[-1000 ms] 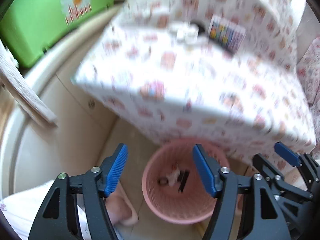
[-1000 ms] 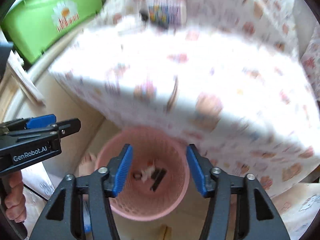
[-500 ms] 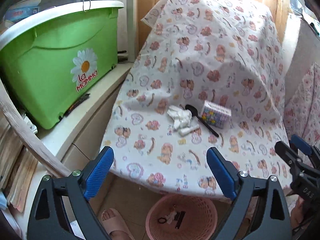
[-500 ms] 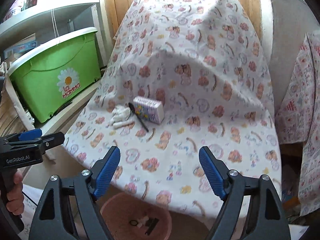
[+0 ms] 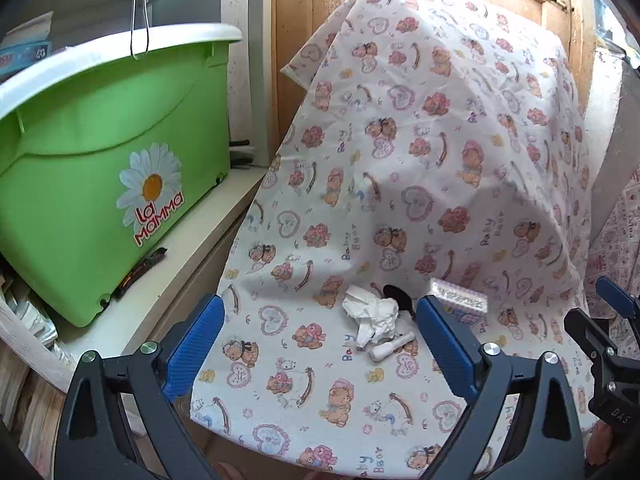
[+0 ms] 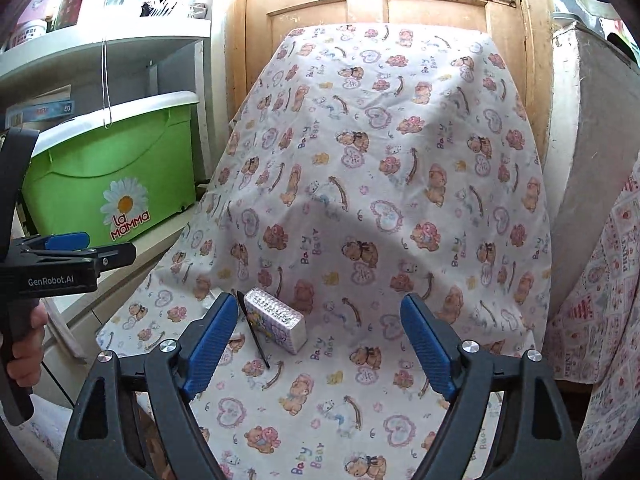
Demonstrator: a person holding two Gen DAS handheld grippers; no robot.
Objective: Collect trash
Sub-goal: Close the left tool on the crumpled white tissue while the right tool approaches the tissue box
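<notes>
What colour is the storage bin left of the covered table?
Bright green storage bin with a white lid and a daisy "La Mamma" logo; clearest in the left wrist view.

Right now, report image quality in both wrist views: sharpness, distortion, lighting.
Left wrist view: sharp, fisheye bends the green bin, black vignette at the corners, soft shadow across the cloth. Right wrist view: equally sharp, door bowed, daylight washes out the top edge.

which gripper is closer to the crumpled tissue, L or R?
Left. The left gripper, jaws opening, frames the crumpled tissue; the right gripper sits further right, near the small box.
</notes>
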